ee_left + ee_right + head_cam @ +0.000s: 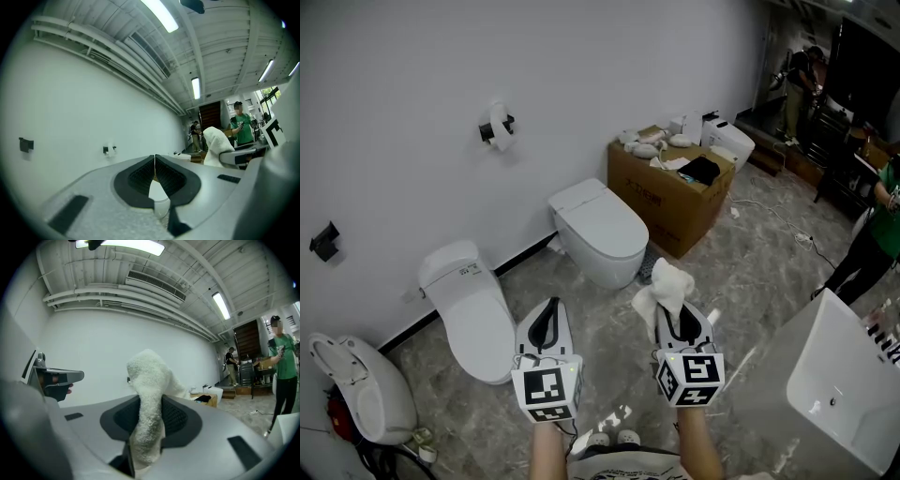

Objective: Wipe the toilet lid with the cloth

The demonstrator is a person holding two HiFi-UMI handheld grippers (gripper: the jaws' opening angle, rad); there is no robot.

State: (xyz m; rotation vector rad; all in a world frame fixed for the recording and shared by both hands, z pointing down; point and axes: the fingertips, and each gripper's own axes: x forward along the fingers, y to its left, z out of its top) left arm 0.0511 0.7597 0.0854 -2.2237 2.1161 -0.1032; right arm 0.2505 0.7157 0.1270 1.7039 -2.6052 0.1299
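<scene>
- The right gripper [679,317] is nearest, held low in front of the person. Its fingers [178,420] are clamped on a white cloth [666,289], which bunches above the tips and flops over.
- The left gripper [549,314] is just beside it. Its fingers [140,180] are pressed together with nothing between them.
- The wiping does not look started. The cloth hangs in the air, apart from every toilet, and both grippers point out across the room rather than down at a lid.
- Nearly all the job seems left: carry the cloth to the lid, press it flat and rub across the top.
- Two toilets stand on the floor [750,281] along its wall edge, lids closed. The near toilet [473,309] is just ahead of the left gripper and the far toilet [602,230] is further along. Which one is meant cannot be told.
- A third toilet [352,380] sits at the floor's near left corner.
- The lids are smooth, glossy and gently domed, so the cloth should slide easily. No dirt shows on them from here.
- The floor is grey marbled tile and the wall [412,66] is plain white, with a paper roll holder [497,125] fixed to it.
- A cardboard box [670,202] with odds and ends on top stands beyond the far toilet.
- A white basin [839,375] fills the right edge.
- A person in green [877,234] stands at the right edge beyond the basin.
</scene>
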